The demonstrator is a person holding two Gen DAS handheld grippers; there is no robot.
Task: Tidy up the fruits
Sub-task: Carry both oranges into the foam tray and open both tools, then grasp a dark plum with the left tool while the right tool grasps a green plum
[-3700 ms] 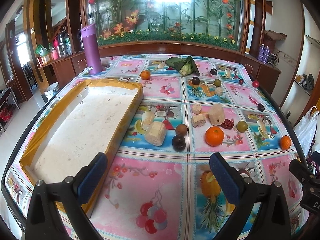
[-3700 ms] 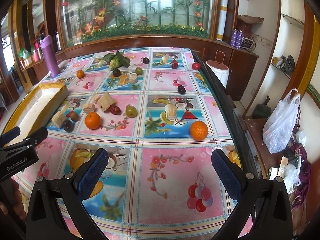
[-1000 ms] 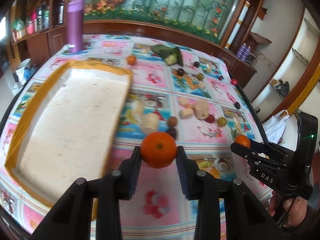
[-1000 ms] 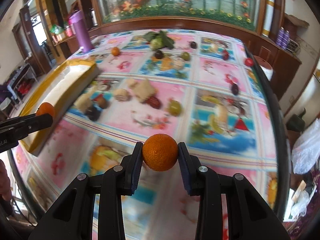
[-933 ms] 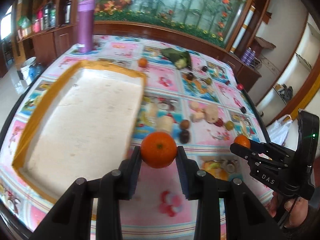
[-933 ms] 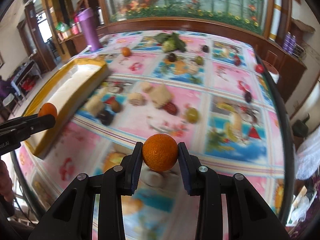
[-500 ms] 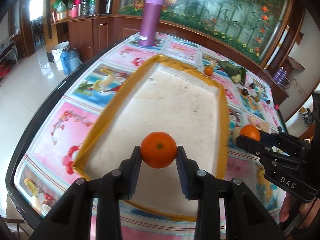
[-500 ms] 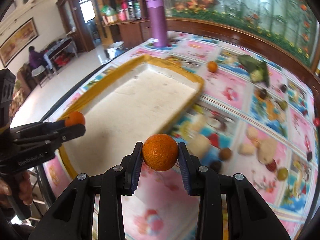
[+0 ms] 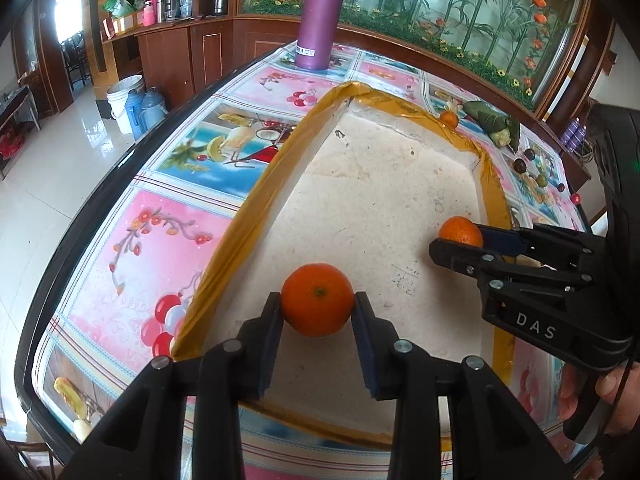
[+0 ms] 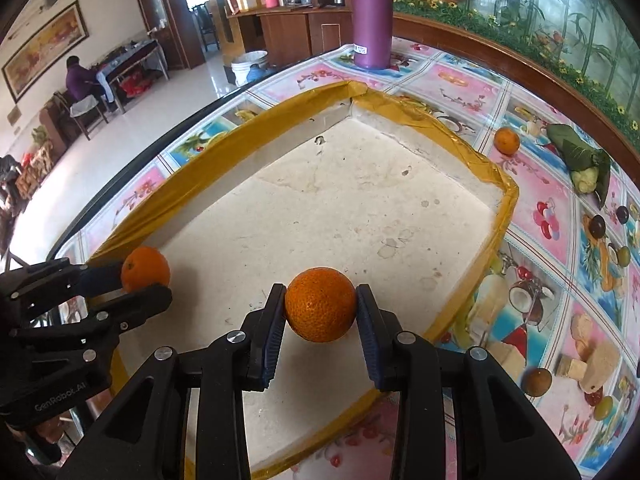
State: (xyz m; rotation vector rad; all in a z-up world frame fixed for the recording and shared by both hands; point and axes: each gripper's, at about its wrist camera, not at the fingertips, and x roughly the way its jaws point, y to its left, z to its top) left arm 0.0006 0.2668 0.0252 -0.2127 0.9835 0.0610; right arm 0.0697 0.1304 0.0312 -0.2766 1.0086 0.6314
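Observation:
My left gripper is shut on an orange tangerine, held over the near left part of the white tray with a yellow taped rim. My right gripper is shut on a second orange, held over the tray's near side. Each gripper shows in the other view: the right one with its orange, the left one with its tangerine. The tray floor under them is bare.
A purple bottle stands beyond the tray's far end. A third orange, a leaf-wrapped bundle, dark round fruits and pale cut chunks lie on the patterned tablecloth to the tray's right. The table's black edge runs along the left.
Both grippers, each still holding its orange, have moved left from over the tablecloth to over the tray and come lower and nearer to its floor.

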